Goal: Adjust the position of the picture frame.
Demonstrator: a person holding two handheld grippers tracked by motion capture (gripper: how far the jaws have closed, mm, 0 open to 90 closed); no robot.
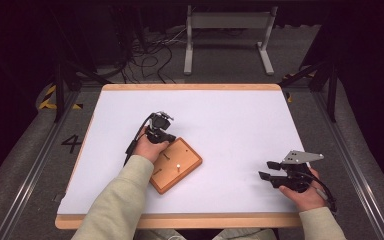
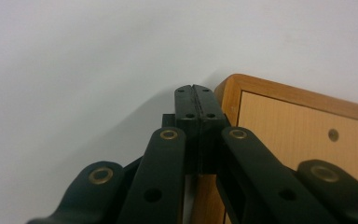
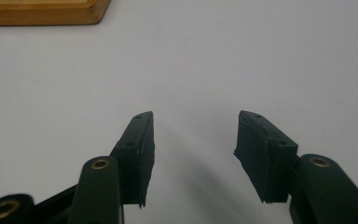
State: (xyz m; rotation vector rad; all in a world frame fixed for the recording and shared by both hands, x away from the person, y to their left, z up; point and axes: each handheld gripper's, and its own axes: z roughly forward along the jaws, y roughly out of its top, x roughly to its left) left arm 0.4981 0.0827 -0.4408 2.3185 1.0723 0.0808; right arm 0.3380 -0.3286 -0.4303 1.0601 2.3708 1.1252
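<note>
A small wooden board (image 1: 177, 167) with a raised rim lies on the white table, left of centre. A short pale peg (image 1: 178, 166) stands in it. My left gripper (image 1: 167, 137) is at the board's far corner, its jaws pressed together with nothing between them. In the left gripper view the shut tips (image 2: 194, 95) rest just beside the board's rounded corner (image 2: 228, 91), over the white surface. My right gripper (image 1: 266, 169) hovers low at the front right, jaws apart and empty. Between its fingers (image 3: 196, 126) there is bare table, with the board's edge (image 3: 42, 11) far off at the top left.
The white table top (image 1: 230, 115) has a wooden border (image 1: 190, 87) and stretches wide behind and right of the board. Past the far edge, a grey metal stand (image 1: 227, 30) and loose cables (image 1: 150, 55) sit on the floor.
</note>
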